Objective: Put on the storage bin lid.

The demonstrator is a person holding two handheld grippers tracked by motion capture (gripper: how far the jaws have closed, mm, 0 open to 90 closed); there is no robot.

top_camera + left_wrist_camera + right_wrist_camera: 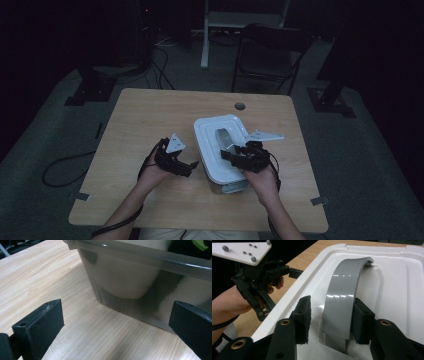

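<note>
On pale woodgrain table, glossy white lid, arched grey handle, jaws astride

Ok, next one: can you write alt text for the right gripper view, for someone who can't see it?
The right gripper has its two black jaws on either side of the grey arched handle on a white container lid, with a gap showing at the left jaw. Farther left, a hand holds the left gripper beside the lid, above the wooden table.

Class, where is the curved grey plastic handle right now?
The curved grey plastic handle arches over the white lid, between the right gripper's jaws, right of the table's centre.
</note>
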